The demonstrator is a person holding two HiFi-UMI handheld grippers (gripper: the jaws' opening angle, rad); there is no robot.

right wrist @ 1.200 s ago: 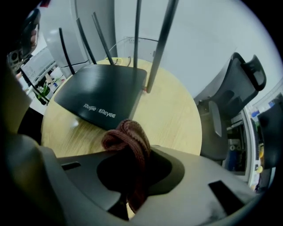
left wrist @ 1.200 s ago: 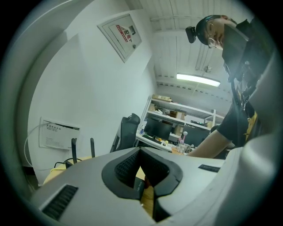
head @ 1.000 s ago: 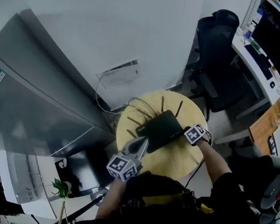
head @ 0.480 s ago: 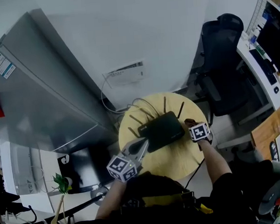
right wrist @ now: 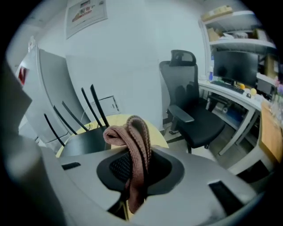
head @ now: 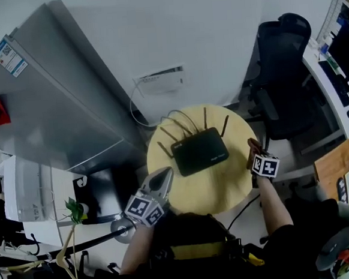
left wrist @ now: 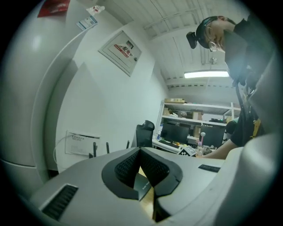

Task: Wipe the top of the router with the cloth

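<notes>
The router (head: 201, 151) lies flat near the middle of the round table (head: 210, 192), and its antennas (head: 205, 119) are raised at the far side. Nothing rests on its dark top, and no cloth touches it at this moment.

The cloth (right wrist: 133, 145) is held by the right gripper (right wrist: 134, 154). The jaws are closed on it, and a brown folded loop stands out above them while the rest hangs down between the pads. In the head view this gripper is found at the right edge of the table, apart from the router and a little lower than its right end. In the right gripper view the router is seen at the left, beyond the cloth, so the cloth is pointed past the router and not at its top.

The left gripper (head: 163, 177) is kept at the near left edge of the table, close to the router's front corner but not touching it. Its jaws are brought together at the tips and nothing is held between them.

As a judgement, the cloth is already taken up and ready, but no wiping contact is made now. It cannot be told from the top whether it was wiped. What is left, it seems, is for the cloth to be brought onto the top and drawn across it.
</notes>
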